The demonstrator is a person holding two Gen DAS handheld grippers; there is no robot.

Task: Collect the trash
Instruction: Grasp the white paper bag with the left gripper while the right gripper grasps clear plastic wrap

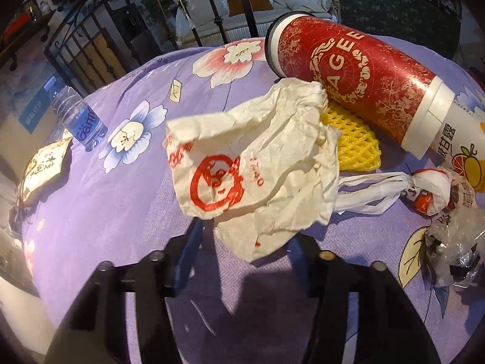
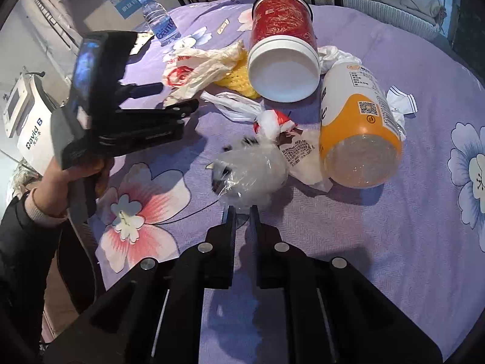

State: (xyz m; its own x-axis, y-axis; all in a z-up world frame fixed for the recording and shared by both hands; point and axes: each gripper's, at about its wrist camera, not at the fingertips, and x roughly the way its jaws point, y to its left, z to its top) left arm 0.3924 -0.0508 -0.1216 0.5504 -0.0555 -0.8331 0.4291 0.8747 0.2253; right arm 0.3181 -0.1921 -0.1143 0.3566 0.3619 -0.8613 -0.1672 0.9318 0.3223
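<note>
A crumpled white paper bag with red print (image 1: pixel 251 170) lies on the purple flowered tablecloth (image 1: pixel 121 200). My left gripper (image 1: pixel 245 236) is open, its fingers on either side of the bag's near edge. Behind the bag lie a yellow foam net (image 1: pixel 357 139), a red cup on its side (image 1: pixel 354 82) and a knotted white plastic bag (image 1: pixel 394 188). In the right wrist view my right gripper (image 2: pixel 241 212) is shut on the edge of a clear plastic wrap bundle (image 2: pixel 251 173). The left gripper (image 2: pixel 169 100) shows there beside the paper bag (image 2: pixel 194 69).
A water bottle (image 1: pixel 75 115) stands at the far left by a printed card (image 1: pixel 42 166). An orange-and-white drink bottle (image 2: pixel 360 127) lies on its side near the red cup (image 2: pixel 282 51). Crumpled tissues (image 2: pixel 400 103) lie behind it. A metal railing and a sofa stand beyond the table.
</note>
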